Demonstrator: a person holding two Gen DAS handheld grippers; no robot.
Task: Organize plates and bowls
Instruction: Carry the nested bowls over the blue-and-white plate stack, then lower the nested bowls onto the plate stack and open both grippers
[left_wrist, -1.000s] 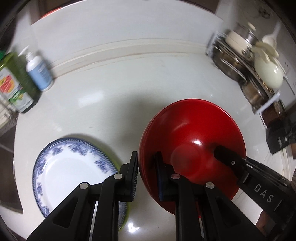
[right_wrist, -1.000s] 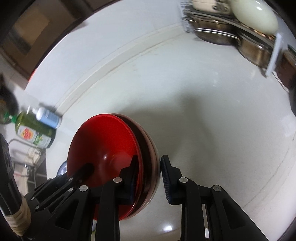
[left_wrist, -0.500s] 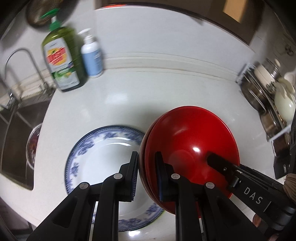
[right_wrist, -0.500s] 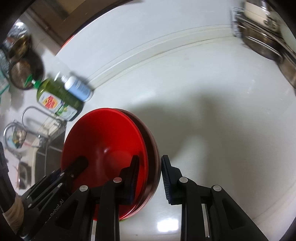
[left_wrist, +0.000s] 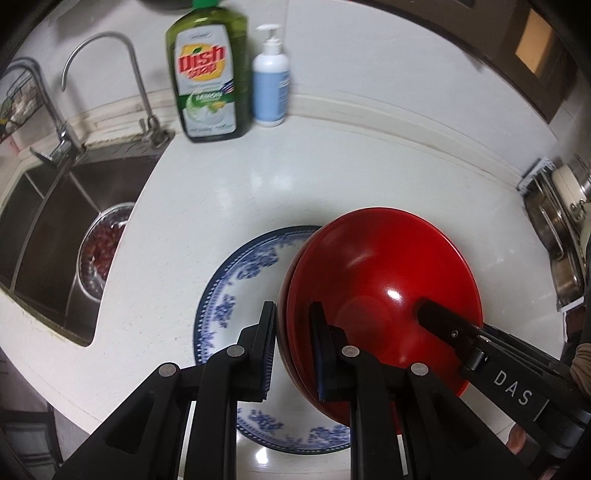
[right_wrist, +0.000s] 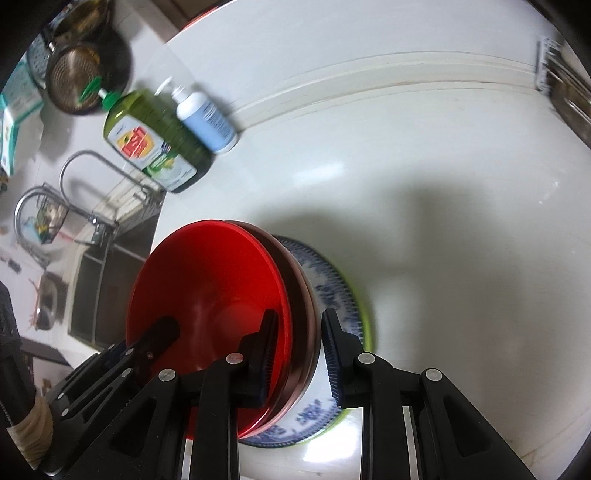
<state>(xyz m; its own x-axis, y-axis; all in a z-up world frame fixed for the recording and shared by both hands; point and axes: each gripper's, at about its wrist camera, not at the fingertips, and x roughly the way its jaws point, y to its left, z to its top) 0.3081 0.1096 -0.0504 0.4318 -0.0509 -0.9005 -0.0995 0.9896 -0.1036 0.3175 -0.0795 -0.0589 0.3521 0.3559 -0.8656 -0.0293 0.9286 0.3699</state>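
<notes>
Both grippers are on the same load: the left gripper (left_wrist: 291, 350) has its jaws straddling the left rim of the red bowls (left_wrist: 380, 291), one finger outside and one inside, and they look pinched onto it; the right gripper (right_wrist: 297, 354) does the same on the opposite rim, though there's a sliver of gap by its outer finger, so I can't swear it's fully clamped. Two-sided hold makes sense to me; it's a nested pair (bright red one sitting in a duller one), and a grip on each side keeps them from sliding apart or tipping.

The bowls are mouth-up, roughly level, maybe leaning a touch; round things, so no real long axis, just the line between the two grips running left to right.

They sit right over the blue-patterned plate (left_wrist: 240, 295), covering its right part; whether they're touching it or hovering just above, can't tell. Behind the plate stand the dish soap bottle (left_wrist: 205, 74) and pump bottle (left_wrist: 270, 81); left of the plate is the sink (left_wrist: 55, 236); well off to its right, a dish rack (left_wrist: 554, 236).
</notes>
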